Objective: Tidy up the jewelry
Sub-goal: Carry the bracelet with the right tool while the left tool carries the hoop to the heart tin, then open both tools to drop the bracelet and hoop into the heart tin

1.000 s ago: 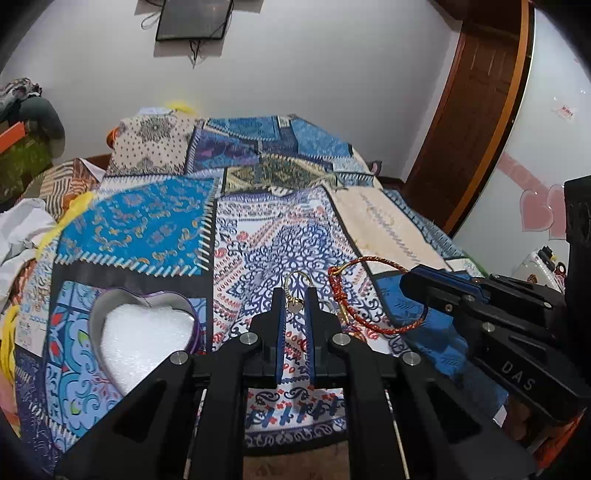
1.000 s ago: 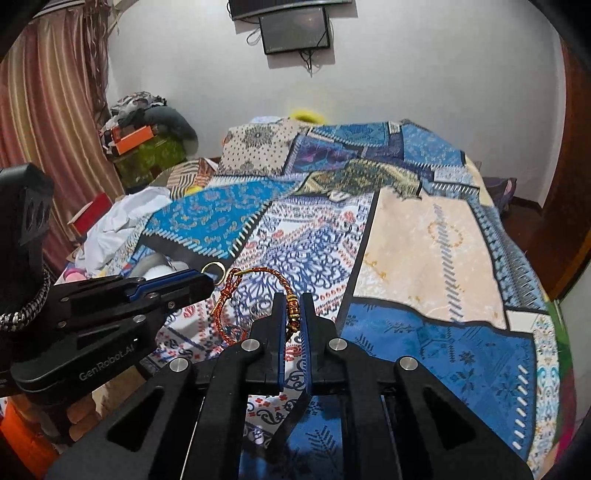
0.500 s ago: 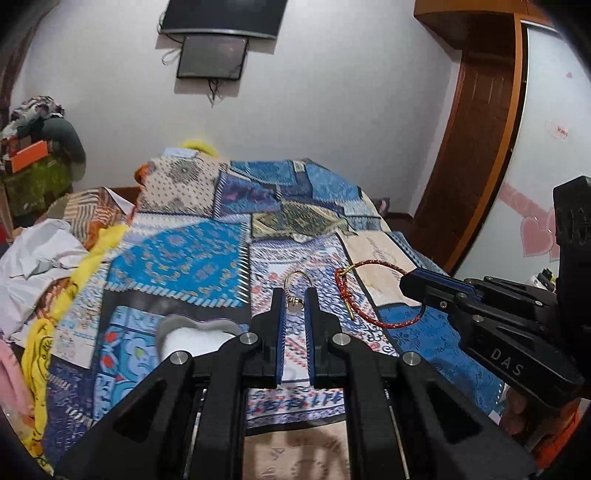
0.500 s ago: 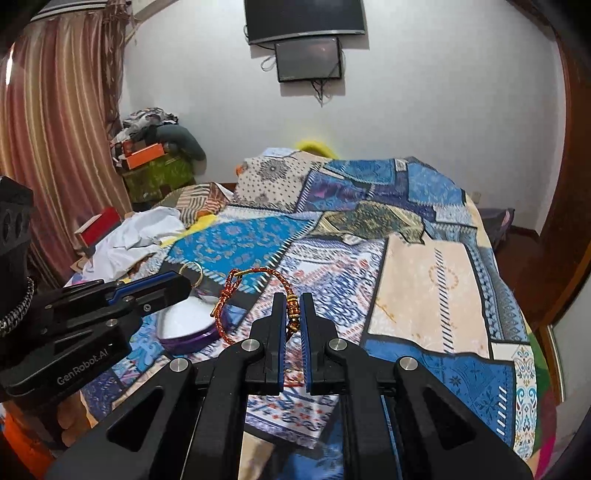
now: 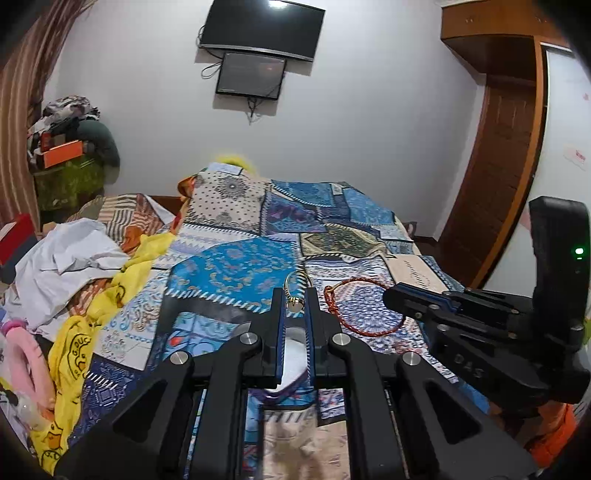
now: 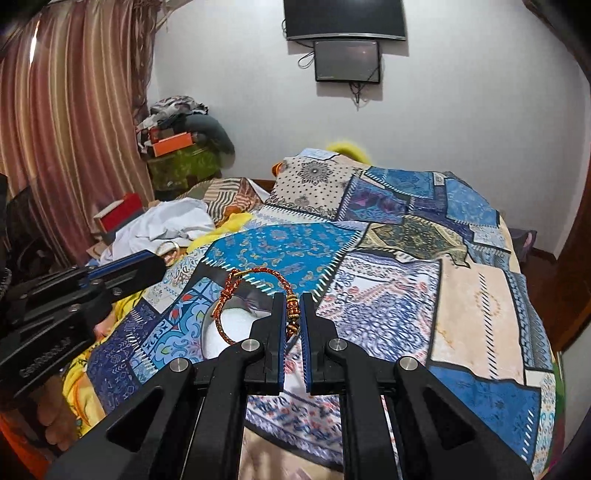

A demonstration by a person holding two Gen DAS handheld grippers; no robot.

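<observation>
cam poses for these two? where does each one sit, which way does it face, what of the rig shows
Left wrist: on the left gripper, facing along the bed to the far wall; own fingers pinch a gold ring; right gripper enters from the right.
Right wrist: on the right gripper, same heading; fingers pinch a red bracelet; left gripper at left.
Shared: bed, wall screens, white-lined box, bracelet.

The right gripper (image 5: 391, 297) has the letters "DAS" on its black side, seen at about 4 o'clock in the left wrist view. The yellow cloth (image 5: 74, 354) at 8 o'clock shows round letters that look like "G.DUC", and the rest is folded away. The left gripper (image 6: 157, 264) has a word at 8 o'clock, but it is too blurry to read.
</observation>
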